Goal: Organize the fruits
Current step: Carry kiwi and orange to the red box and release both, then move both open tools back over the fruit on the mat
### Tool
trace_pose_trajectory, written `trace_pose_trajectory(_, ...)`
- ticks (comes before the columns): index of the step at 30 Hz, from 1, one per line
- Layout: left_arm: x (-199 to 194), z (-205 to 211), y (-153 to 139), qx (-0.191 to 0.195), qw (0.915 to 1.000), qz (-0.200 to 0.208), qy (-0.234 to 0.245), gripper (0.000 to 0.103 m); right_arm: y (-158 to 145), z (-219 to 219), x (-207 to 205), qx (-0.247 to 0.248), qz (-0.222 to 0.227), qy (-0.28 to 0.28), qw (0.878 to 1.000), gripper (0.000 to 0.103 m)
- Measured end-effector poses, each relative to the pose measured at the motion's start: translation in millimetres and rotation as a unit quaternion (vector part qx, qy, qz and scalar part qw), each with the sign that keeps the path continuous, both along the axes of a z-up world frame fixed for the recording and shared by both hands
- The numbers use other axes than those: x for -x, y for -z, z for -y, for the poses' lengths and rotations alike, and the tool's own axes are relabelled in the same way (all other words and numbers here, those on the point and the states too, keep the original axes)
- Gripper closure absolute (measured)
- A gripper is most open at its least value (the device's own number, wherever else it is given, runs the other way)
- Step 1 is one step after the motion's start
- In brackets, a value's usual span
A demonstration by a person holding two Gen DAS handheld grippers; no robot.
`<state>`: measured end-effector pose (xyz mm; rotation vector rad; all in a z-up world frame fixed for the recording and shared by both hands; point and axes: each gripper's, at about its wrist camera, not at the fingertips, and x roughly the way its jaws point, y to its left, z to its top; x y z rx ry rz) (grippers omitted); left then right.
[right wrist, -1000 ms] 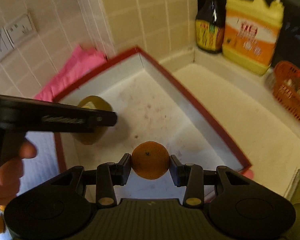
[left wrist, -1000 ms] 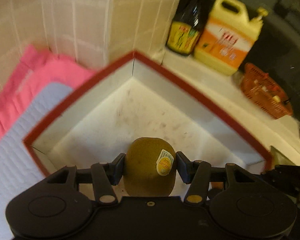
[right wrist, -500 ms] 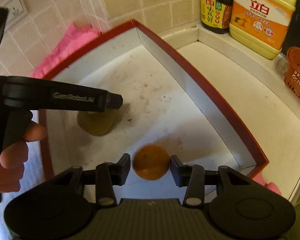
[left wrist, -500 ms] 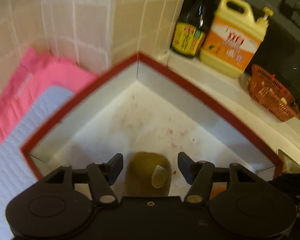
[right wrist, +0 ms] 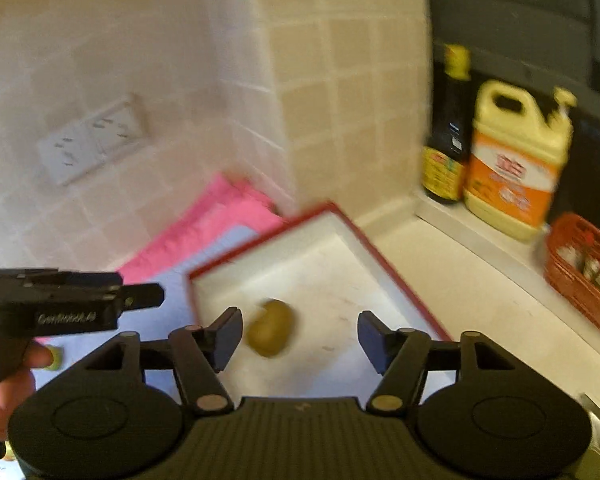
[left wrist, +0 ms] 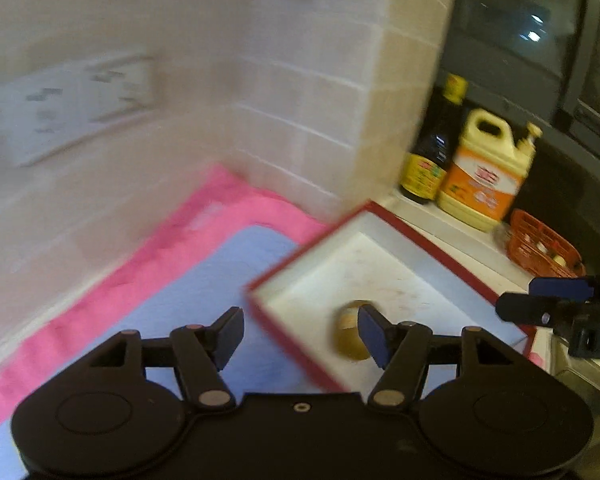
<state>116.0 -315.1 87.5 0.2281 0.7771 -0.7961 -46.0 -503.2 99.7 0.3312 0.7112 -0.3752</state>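
Two fisheye views look along black hand-held grippers over a cream kitchen counter [right wrist: 476, 292], both blurred by motion.

In the left wrist view, the left gripper [left wrist: 300, 336] has its two black fingers spread wide apart with nothing between them. Below and ahead of it lies a pale blue quilted mat [left wrist: 204, 300] on top of a bright pink cloth [left wrist: 168, 248], against a cream tiled wall [left wrist: 260, 80]. To the right sits a shallow white square tray with a red rim [left wrist: 404, 264]. A brownish-green oval kiwi [left wrist: 346, 340] rests on the tray floor near its closest corner, partly hidden behind the gripper's right finger. At the far right edge, the tip of the other black gripper pokes into view.

In the right wrist view, the right gripper [right wrist: 300, 336] is likewise spread wide and holds nothing. The kiwi [right wrist: 270, 334] lies on the tray [right wrist: 364, 256] floor just ahead of the left finger, not touching it. The orange fruit cannot be seen in either view. At the left, a bare hand [right wrist: 8, 392] holds the other gripper by its handle.

On the ledge behind the tray stand a dark glass sauce bottle with a yellow cap [right wrist: 448, 128] and, just beside it, a yellow plastic jug with an orange label [right wrist: 516, 164]. Near them sits a small red-orange plastic mesh basket [right wrist: 580, 276]. A white wall socket plate [right wrist: 92, 140] is mounted on the tiles.
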Motion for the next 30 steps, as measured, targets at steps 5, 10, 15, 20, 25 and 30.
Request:
trace_pose_trajectory(5, 9, -76, -33, 0.008, 0.9973, 0.033, -0.065, 0.027, -18, -53, -21, 0.007, 0.020, -0.051, 0.998, 0.030)
trace_pose_trajectory(10, 27, -153, -62, 0.022, 0.9905, 0.066, -0.119, 0.026, -31, -118, -39, 0.014, 0.035, -0.104, 0.994, 0.028)
trace_pose_trajectory(15, 48, -220, -70, 0.022, 0.9834, 0.082, -0.160, 0.025, -28, -180, -56, 0.016, 0.032, -0.156, 0.987, 0.027)
trace_pose_trajectory(20, 64, -275, -49, 0.014, 0.9777, 0.072, -0.196, 0.025, -1, -232, -72, 0.006, 0.007, -0.197, 0.980, 0.026)
trace_pose_trajectory(25, 67, -328, -7, -0.008, 0.9716, 0.034, -0.234, 0.025, 49, -278, -87, -0.029, -0.043, -0.244, 0.968, 0.027)
trace_pose_trajectory(30, 66, -367, 43, -0.028, 0.9737, -0.015, -0.226, 0.025, 96, -307, -89, -0.057, -0.103, -0.263, 0.958, 0.027)
